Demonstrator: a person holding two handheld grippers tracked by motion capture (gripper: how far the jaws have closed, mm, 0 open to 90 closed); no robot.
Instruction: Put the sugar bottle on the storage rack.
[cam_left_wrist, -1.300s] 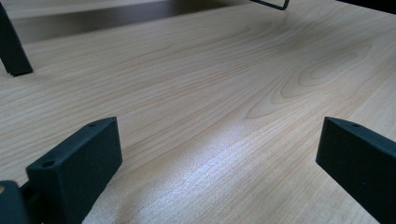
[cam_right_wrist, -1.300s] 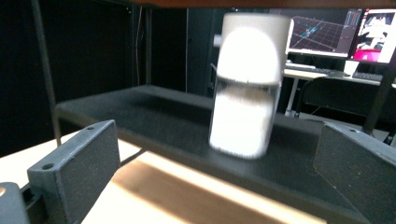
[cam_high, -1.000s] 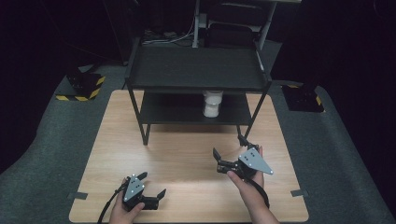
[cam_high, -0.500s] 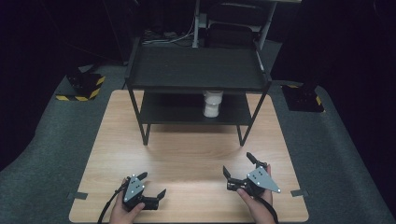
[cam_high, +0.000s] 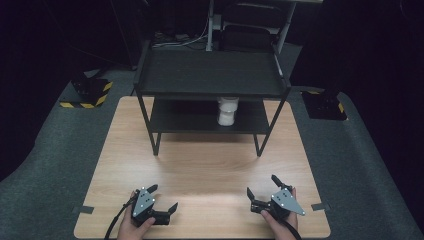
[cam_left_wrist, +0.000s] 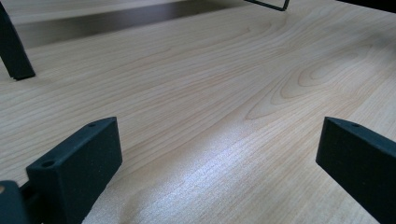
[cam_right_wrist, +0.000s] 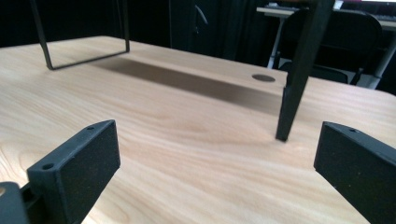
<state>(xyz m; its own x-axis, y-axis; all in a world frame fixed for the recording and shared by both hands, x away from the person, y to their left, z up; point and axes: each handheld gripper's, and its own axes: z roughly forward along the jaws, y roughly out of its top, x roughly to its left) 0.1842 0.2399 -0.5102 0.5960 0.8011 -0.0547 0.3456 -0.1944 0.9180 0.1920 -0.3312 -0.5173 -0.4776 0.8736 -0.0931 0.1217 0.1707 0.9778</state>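
Cup (cam_high: 227, 110) is the thing to go for here: a white one, upright on the lower level of the black shelf (cam_high: 207, 72) at the far end of the tabletop (cam_high: 210, 165), a bit right of the middle. Both grippers sit low at the near edge, well apart from it, so the reach is straight forward. Left gripper (cam_high: 161, 202) has its jaws spread wide with nothing in them, same for the right gripper (cam_high: 261, 189). I'd say the right one is nearer. Watch out for the shelf's front right leg (cam_high: 263, 134) and the top deck hanging over the cup, so come in low between the 2 front legs.
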